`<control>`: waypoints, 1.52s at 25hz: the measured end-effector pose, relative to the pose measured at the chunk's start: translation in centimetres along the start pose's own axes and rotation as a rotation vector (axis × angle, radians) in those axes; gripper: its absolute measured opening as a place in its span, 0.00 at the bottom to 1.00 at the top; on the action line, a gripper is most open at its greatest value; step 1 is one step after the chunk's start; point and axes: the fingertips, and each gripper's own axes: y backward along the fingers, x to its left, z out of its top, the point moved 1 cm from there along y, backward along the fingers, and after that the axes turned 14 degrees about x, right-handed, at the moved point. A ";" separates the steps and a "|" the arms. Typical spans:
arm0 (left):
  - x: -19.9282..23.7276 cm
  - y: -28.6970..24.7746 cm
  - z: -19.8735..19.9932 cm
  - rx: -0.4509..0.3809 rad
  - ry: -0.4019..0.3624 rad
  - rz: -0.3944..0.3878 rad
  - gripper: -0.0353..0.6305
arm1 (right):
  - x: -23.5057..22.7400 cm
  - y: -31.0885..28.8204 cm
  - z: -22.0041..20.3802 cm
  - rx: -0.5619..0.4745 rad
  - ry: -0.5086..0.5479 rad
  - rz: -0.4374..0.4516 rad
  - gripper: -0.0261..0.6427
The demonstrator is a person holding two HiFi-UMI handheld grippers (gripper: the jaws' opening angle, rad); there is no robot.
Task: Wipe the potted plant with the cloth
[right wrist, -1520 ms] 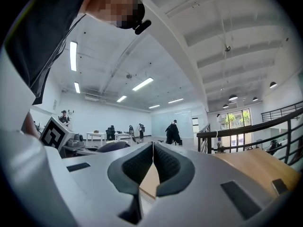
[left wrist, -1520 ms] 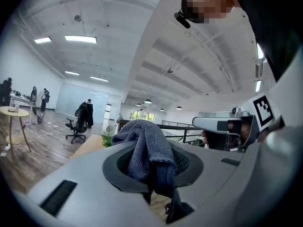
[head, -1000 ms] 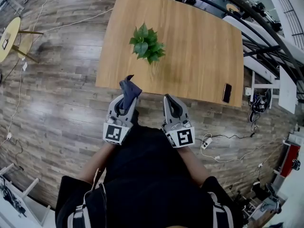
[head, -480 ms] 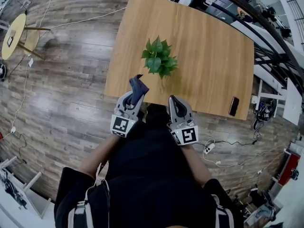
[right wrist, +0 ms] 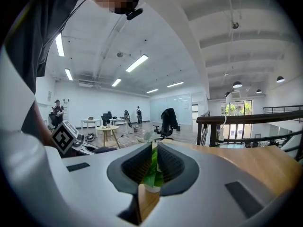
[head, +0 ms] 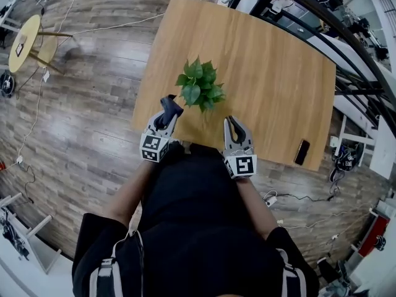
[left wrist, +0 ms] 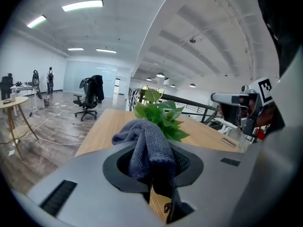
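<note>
Now the left gripper [head: 167, 109] clamps in its jaws a dark grey terry cloth [left wrist: 144, 148] at 8 o'clock of the green leafy potted plant [head: 199, 90] on the light wooden tabletop [head: 266, 60]; the right gripper [head: 232, 124], at 5 o'clock, has closed, empty jaws.

Black top, pale shoulder straps
Short sleeves here — grey left gripper [head: 166, 111] and right gripper [head: 232, 125], each cube showing black-and-white square markers [head: 241, 166].

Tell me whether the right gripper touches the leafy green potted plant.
Apart. The head view shows bare wooden table between the right gripper and the potted plant.
</note>
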 end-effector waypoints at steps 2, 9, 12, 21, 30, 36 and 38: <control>0.8 -1.7 -1.3 0.030 -0.006 0.029 0.22 | -1.1 -0.8 -1.0 0.012 0.014 0.026 0.07; 3.0 -5.0 -3.5 0.104 0.005 0.130 0.22 | -2.3 -4.7 -7.7 0.127 0.041 0.195 0.18; 3.4 -6.1 -3.7 0.122 0.024 0.137 0.22 | -2.3 -6.3 -10.1 0.191 0.062 0.239 0.20; 4.1 -9.7 -2.5 0.159 -0.043 0.116 0.22 | -1.2 -12.4 -15.4 0.359 0.196 0.343 0.35; 5.1 -12.2 -2.0 0.253 -0.191 0.053 0.22 | -1.4 -16.3 -14.1 0.335 0.252 0.379 0.41; 3.6 -14.1 -1.5 0.271 -0.227 -0.008 0.22 | -0.9 -17.2 -13.1 0.331 0.320 0.405 0.42; 2.8 -14.5 -1.5 0.295 -0.269 -0.020 0.22 | -0.8 -17.1 -13.0 0.336 0.327 0.432 0.42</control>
